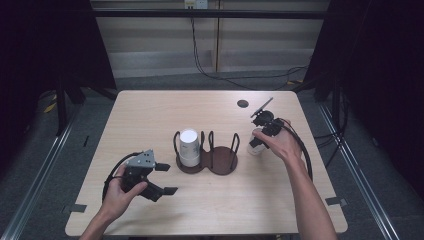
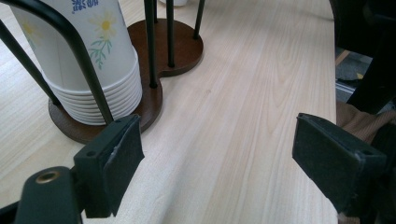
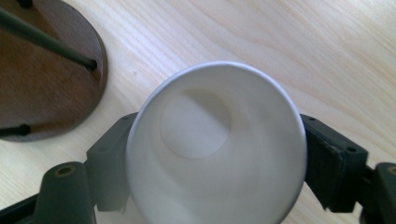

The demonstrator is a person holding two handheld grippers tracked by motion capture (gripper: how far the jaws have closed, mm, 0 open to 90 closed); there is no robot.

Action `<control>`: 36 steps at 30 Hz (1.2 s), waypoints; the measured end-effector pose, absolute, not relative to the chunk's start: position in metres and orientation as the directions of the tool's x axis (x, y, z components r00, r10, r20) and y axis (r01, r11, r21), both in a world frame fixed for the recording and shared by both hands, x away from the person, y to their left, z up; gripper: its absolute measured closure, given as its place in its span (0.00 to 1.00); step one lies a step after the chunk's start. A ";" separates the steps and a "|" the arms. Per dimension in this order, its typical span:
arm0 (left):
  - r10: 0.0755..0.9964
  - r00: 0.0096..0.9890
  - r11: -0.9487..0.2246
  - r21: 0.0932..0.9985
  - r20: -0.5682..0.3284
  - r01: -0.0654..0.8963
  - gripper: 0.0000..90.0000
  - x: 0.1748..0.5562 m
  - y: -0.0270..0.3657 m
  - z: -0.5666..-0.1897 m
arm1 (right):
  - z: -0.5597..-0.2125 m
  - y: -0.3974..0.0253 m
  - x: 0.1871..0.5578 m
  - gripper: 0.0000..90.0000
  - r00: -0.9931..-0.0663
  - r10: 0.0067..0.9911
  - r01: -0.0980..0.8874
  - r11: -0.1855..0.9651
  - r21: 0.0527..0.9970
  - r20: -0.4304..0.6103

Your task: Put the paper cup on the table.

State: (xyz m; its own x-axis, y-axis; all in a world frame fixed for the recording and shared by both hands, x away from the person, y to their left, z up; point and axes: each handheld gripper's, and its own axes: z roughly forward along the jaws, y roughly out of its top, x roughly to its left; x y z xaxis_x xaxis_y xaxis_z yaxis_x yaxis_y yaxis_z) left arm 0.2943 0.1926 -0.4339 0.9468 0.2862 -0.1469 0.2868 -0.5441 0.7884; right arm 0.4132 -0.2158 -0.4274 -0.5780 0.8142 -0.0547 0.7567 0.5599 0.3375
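Observation:
A dark wooden cup holder (image 1: pixel 207 159) with black wire posts stands mid-table; its left bay holds a stack of white paper cups (image 1: pixel 189 147) printed with daisies (image 2: pixel 95 56). My left gripper (image 1: pixel 167 178) rests open near the table's front left, jaws pointing right toward the holder base (image 2: pixel 144 100), nothing between them. Right of the holder, my right gripper (image 1: pixel 256 146) is shut on a single white paper cup (image 3: pixel 217 154), whose open mouth faces the camera, one jaw on each side. That cup (image 1: pixel 256 142) sits just beside the holder's empty right bay.
A small dark round hole (image 1: pixel 242 103) marks the table near its far edge. Cables (image 1: pixel 300 145) trail from the right gripper across the table's right side. The light wood table (image 1: pixel 150 115) stands among dark curtains and floor rails.

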 end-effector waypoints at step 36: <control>0.324 0.932 -0.516 0.796 -0.161 0.317 0.18 0.296 0.201 -0.437 | -0.403 -0.232 0.395 0.15 -0.500 0.859 0.689 0.317 0.651 0.111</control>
State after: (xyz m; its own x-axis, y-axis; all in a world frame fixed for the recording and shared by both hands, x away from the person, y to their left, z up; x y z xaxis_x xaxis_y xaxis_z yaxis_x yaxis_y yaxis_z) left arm 0.2962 0.2011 -0.4366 0.9322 0.3244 -0.1605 0.3166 -0.5160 0.7959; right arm 0.3950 -0.2316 -0.4029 -0.5000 0.8589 0.1108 0.6892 0.3172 0.6515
